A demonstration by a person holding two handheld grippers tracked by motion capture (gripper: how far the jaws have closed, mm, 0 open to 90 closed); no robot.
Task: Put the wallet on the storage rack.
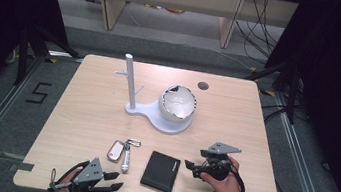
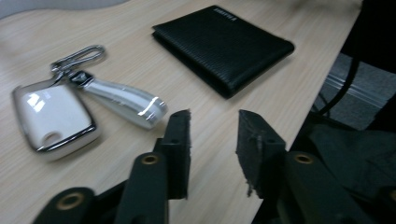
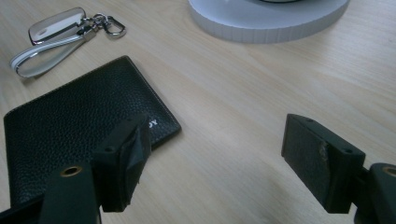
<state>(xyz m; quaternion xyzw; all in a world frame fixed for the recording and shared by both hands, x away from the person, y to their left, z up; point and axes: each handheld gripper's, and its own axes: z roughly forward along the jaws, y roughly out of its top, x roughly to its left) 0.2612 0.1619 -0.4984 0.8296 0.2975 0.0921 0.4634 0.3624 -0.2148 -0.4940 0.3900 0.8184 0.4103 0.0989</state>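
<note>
1. Wallet (image 1: 161,171): a black, textured, folded wallet lying flat on the table (image 1: 86,109), close to the near edge and about midway along it. Its long axis runs from the near edge toward the far edge, tilted slightly, the far end leaning toward the right edge. In the left gripper view the folded spine faces the table's near edge.
2. Key fob (image 1: 116,150): silver-white, lying flat just left of the wallet and apart from it, with a pale strap (image 1: 125,160) and a metal clip (image 1: 133,143) attached. The strap runs near-to-far beside the fob; the clip lies at the far end.
3. Left gripper (image 1: 116,181): at the near left corner, held in a hand, jaws pointing right toward the fob and wallet. Jaws spread, with nothing between them.
4. Right gripper (image 1: 188,167): held in a hand just right of the wallet, jaws pointing left at it. Jaws spread wide; one pad hangs over the wallet's corner, pinching nothing.
5. White stand (image 1: 156,111): upright post and round base bearing a bowl (image 1: 177,102), near the table's centre.
</note>
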